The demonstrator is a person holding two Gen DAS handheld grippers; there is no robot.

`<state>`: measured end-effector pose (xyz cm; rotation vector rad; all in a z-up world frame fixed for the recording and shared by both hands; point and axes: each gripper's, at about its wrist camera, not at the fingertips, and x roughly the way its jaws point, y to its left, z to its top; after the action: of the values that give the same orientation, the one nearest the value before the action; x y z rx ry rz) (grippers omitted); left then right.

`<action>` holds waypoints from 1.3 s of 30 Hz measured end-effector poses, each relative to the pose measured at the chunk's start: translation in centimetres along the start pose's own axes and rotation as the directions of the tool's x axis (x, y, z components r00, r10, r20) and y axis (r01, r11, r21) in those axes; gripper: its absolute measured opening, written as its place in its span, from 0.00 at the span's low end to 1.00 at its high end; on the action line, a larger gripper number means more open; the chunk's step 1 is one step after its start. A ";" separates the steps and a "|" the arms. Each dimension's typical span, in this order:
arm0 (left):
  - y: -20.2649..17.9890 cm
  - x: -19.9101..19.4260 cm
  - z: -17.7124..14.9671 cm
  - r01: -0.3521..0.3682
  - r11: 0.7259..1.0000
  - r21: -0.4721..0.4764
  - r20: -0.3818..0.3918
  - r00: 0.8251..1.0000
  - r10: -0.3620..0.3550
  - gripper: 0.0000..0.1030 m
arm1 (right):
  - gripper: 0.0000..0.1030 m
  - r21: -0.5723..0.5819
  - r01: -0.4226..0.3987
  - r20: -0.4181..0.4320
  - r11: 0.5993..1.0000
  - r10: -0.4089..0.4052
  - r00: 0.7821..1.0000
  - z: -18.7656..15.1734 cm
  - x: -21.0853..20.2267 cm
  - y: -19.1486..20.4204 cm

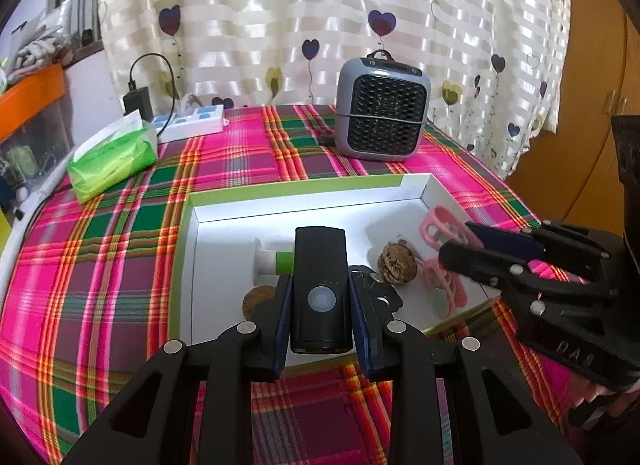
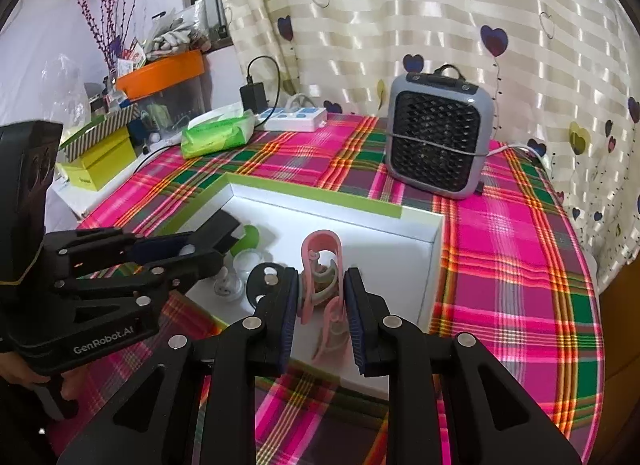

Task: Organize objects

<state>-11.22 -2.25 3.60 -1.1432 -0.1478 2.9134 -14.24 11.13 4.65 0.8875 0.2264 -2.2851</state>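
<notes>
A: Left wrist view: your left gripper is clamped on the black device, both pads flat against its sides. It has a round button on top. It sits over the near edge of the white box, above the box floor. Can't tell if it touches the floor.

B: And the right?

A: Right wrist view: your right gripper has the pink clip bundle between its pads. The left pad presses on it; the right pad looks just at its edge. I read it as grasping, over the right half of the box.

B: What does each view add?

A: The left view shows the box contents: a walnut mid-floor, a second brown round piece partly behind your left finger, and a white-and-green cylinder behind the device. More pink clips lie at the right wall. The right view hides the walnut behind the gripper.

B: And the right view?

A: It shows your left gripper from the side, reaching into the box's left half, and a small white plug-like piece on the floor that the left view doesn't show. Both views show the grey heater, green tissue pack and power strip on the plaid tablecloth, all well apart from the box.
</notes>
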 end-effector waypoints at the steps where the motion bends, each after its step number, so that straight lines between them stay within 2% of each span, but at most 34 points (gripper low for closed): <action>1: 0.0 0.1 0.0 0.001 1.000 0.001 0.001 1.000 -0.001 0.24 | 0.24 -0.004 -0.002 -0.005 1.000 0.002 1.000 -0.1 0.2 0.1; 9: -0.3 0.7 0.1 0.006 1.000 0.011 0.003 1.000 -0.006 0.24 | 0.24 0.004 -0.001 -0.045 1.000 0.002 0.999 -0.7 1.6 -0.1; 23: -1.2 1.1 0.0 0.049 0.998 0.045 0.003 0.999 -0.049 0.24 | 0.24 -0.005 -0.014 -0.055 1.000 0.013 0.998 -1.0 2.2 0.3; 34: -1.3 1.3 -0.4 0.042 0.998 0.056 -0.004 0.999 -0.042 0.24 | 0.24 -0.017 -0.019 -0.058 1.000 0.018 0.998 -1.4 2.3 0.4; 39: -1.3 2.0 -0.7 0.026 0.998 0.060 -0.042 0.999 -0.023 0.25 | 0.25 -0.005 -0.032 -0.058 0.999 0.031 0.998 -1.4 2.4 0.2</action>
<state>-12.23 -0.79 1.88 -1.1825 -0.0717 2.8499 -14.68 10.24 2.00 0.9483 0.2432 -2.2305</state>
